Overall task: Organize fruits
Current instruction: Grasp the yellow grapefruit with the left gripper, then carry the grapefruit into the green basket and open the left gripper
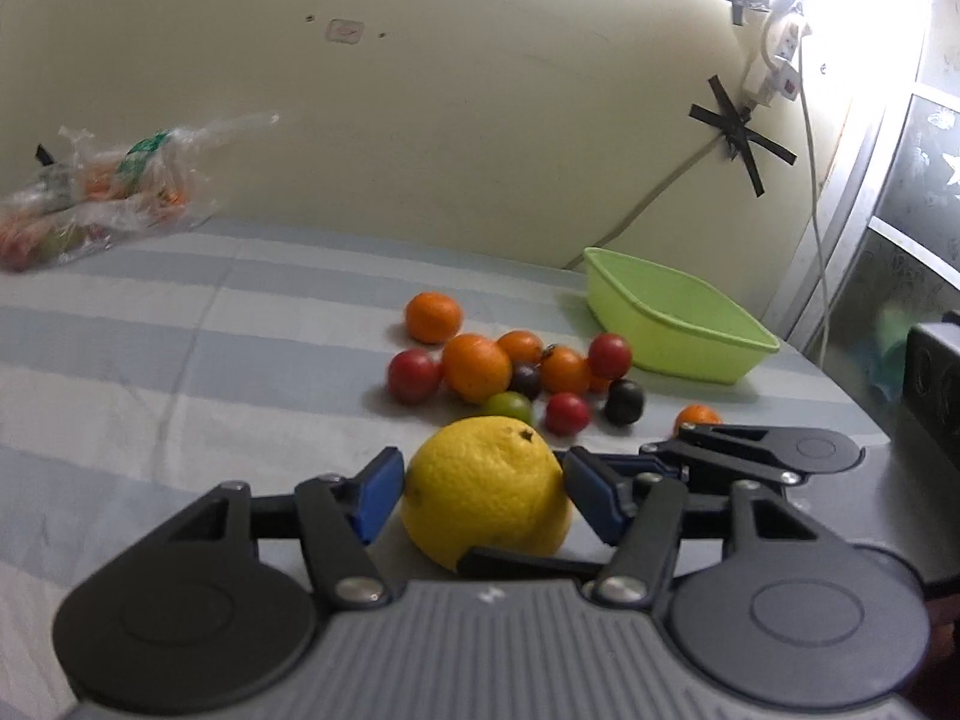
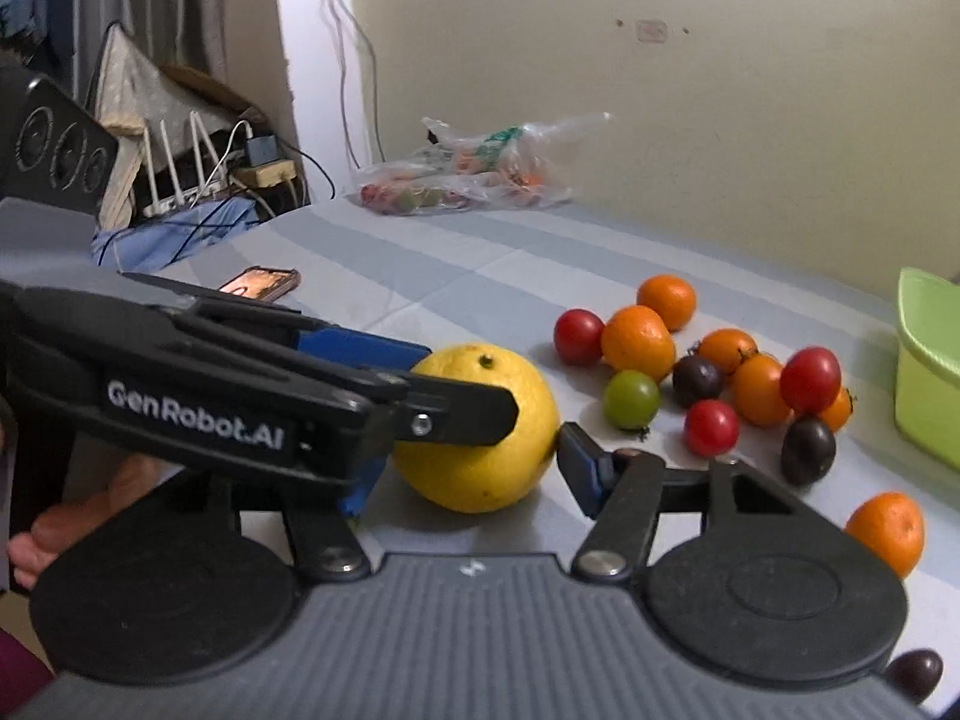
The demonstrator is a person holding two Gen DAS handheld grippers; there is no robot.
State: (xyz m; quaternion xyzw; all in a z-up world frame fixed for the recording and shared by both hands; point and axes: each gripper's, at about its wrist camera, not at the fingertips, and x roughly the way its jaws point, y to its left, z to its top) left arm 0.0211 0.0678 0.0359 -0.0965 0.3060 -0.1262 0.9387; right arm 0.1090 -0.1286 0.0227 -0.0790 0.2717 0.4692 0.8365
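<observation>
**Asker:** What lies on the striped cloth point(image 1: 180, 360), from its left edge across?

**Describer:** At the far left corner, against the wall, sits a crumpled clear plastic bag point(image 1: 102, 186) with blurred orange and green contents. The right wrist view adds a phone point(image 2: 261, 283) lying flat near the left edge.

**Asker:** And the fruit being handled?

**Describer:** A yellow citrus point(image 1: 486, 492) rests on the cloth near the front edge, about midway across. It is nearly round, so no long axis can be told. Its dark stem scar sits on top, tipped slightly toward the far wall.

**Asker:** How do the tools stand?

**Describer:** The left gripper point(image 1: 486, 498) has one blue pad on each side of the citrus, and both seem to press its skin. The right gripper point(image 2: 465, 480) straddles the same fruit. Its right pad touches the peel, but its left finger is hidden behind the other tool, so whether it grips cannot be told.

**Asker:** Further right?

**Describer:** Beyond the citrus is a heap of small fruits point(image 1: 474, 367), orange, red, green and dark purple, many touching. A lone orange fruit point(image 1: 696, 415) lies apart toward the right edge. A green basin point(image 1: 678, 318) stands by the far right corner, just beside the heap.
</observation>
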